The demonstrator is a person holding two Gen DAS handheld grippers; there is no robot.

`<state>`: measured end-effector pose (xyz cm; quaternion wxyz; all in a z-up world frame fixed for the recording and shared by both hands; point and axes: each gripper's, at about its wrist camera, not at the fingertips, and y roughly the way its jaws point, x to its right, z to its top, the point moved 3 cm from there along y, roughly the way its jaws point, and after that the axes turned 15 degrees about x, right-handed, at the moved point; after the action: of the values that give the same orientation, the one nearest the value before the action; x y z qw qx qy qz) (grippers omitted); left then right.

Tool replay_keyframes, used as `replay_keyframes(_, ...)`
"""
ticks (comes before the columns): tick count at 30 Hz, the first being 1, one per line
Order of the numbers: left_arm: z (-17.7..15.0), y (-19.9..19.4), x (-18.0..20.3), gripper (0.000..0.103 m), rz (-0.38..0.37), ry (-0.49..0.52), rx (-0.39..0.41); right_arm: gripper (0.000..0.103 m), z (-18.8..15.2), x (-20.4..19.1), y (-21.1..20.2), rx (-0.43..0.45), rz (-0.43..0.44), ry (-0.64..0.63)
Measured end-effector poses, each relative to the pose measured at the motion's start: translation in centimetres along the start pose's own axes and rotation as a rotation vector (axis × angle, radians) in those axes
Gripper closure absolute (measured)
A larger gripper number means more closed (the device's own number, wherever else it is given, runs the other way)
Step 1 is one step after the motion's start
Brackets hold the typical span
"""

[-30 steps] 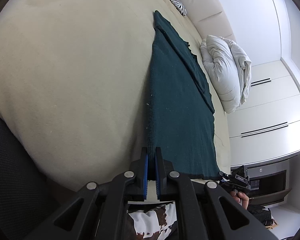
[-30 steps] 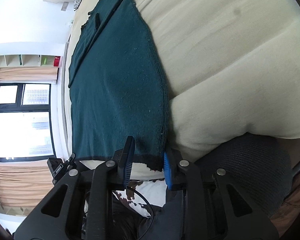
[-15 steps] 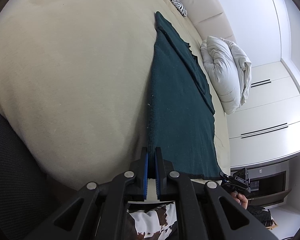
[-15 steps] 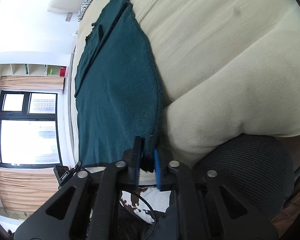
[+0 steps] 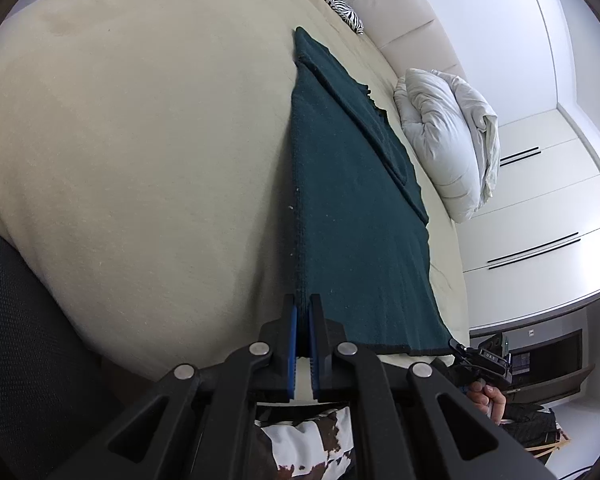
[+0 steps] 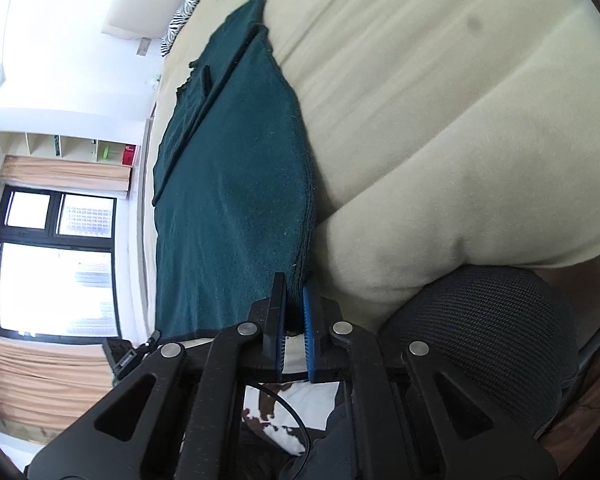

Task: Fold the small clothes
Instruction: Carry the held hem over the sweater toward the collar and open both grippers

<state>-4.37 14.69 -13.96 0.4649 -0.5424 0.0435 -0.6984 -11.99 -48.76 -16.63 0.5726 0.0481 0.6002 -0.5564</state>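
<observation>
The left gripper and the right gripper both point forward and downward with their jaws closed together at the near edge, each clamping a corner of fabric, while a hand grips the right gripper's handle at the near right.

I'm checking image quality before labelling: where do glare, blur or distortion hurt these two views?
Right wrist view: the window is blown out white and the bed cover looks slightly smeared. Left wrist view: even light, sharp on the green garment. Both: fisheye bending and dark corners.
</observation>
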Motion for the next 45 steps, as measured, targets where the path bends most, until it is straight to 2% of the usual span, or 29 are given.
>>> replay_keyframes(5,0.6,-0.8,0.4,0.098,-0.041,-0.036,0.027,0.098,0.1,-2.1,-1.2,0.04,0.022,-0.058)
replay_keyframes(10,2.5,-1.8,2.2,0.098,-0.129,-0.078,0.077,0.098,0.7,-4.9,-2.2,0.081,0.09,-0.062)
replay_keyframes(16,6.9,-2.2,4.6,0.098,-0.225,-0.123,0.147,0.098,2.9,-9.2,-2.1,0.132,0.185,-0.055)
replay_keyframes(22,11.9,-0.9,6.2,0.098,-0.258,-0.153,0.222,0.098,6.7,-13.0,-0.8,0.198,0.225,-0.052)
replay_keyframes(31,17.8,4.0,6.6,0.098,-0.24,-0.196,0.248,0.098,14.6,-15.3,2.9,0.31,0.238,0.021)
replay_keyframes(36,20.7,7.2,7.3,0.098,-0.219,-0.177,0.249,0.098,18.4,-15.9,6.4,0.341,0.198,0.005)
replay_keyframes(45,26.0,14.8,8.3,0.098,-0.142,-0.133,0.235,0.098,25.3,-14.8,14.2,0.38,0.096,-0.007)
